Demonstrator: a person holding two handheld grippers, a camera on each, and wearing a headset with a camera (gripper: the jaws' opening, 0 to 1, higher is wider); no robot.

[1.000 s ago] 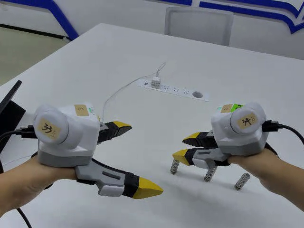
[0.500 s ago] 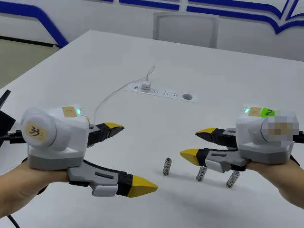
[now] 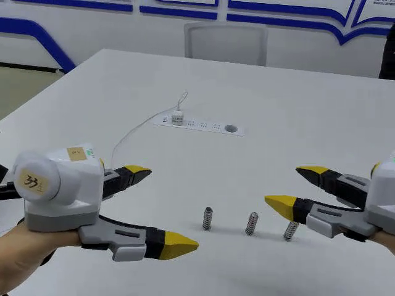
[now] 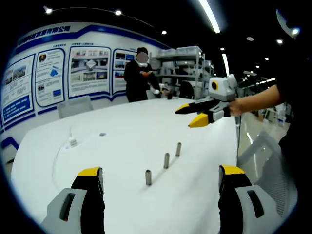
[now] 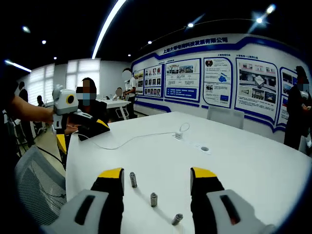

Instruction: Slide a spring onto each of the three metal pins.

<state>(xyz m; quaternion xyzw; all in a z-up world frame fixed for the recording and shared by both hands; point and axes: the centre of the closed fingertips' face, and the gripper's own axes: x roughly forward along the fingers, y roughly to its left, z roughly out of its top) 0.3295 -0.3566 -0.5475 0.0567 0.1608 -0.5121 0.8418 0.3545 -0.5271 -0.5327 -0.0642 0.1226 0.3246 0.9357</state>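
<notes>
The left gripper (image 3: 163, 208) is held low over the table (image 3: 290, 92) by a hand (image 3: 21, 262) at the lower left of the head view. Its body is level and its yellow-tipped jaws are spread wide, pointing right with nothing between them. Ahead of those jaws and apart from them, three springs (image 3: 252, 223) stand upright in a row on the tabletop. In the left gripper view they sit in the gap between the jaws, in a line running away toward the right gripper. Whether a pin sits inside each coil cannot be made out.

The right gripper (image 3: 293, 185) comes in from the right, pointing left, its jaws likewise parted and empty. Its lower jaw tip hangs near the rightmost spring, apart from it. Its body is cut off by the frame edge, and the hand holding it is hardly seen.

Beyond both grippers and well clear of them, a white power strip (image 3: 199, 124) is set in the table. A small plug (image 3: 178, 117) sits on it, and a thin white cable (image 3: 129, 134) trails toward the left gripper's side. A grey chair (image 3: 225, 42) stands at the far edge. In the left gripper view a person (image 4: 139, 73) stands past the table.
</notes>
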